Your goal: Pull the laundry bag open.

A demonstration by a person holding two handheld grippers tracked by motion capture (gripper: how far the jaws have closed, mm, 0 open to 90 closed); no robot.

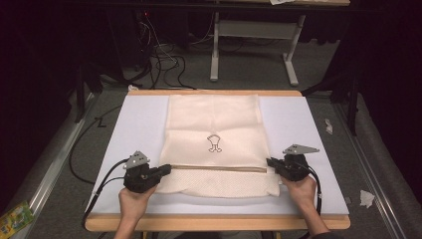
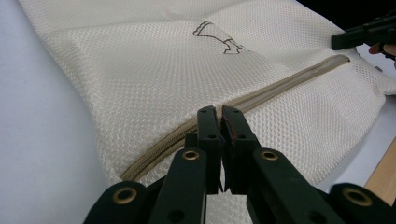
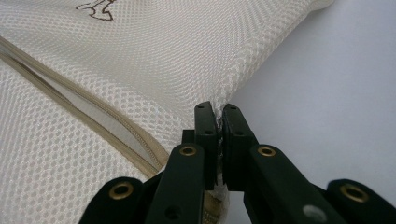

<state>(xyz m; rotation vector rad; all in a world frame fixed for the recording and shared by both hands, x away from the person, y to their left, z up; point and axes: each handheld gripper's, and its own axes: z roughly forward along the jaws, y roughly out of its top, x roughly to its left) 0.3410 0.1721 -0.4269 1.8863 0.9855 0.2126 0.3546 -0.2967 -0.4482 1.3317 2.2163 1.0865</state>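
While the mesh bag (image 1: 215,144) lies flat mid-table, left gripper (image 1: 164,171) is clenched on the zipper pull; right gripper (image 1: 271,162) pinches the bag's right edge. Zipper (image 1: 219,168) looks mostly closed, little travel left.

counter (image 1: 298,119): pale lavender-white top with a wooden edge along the near and far sides
floor (image 1: 249,64): grey carpet around the counter
second table frame (image 1: 291,62): pale metal legs at 12 o'clock, beyond the counter
cables (image 1: 164,57): dark tangle on the floor at 11 o'clock
paper scraps (image 1: 367,198): white, on the floor at 4 o'clock
packet (image 1: 15,219): green and yellow, on the floor at 8 o'clock
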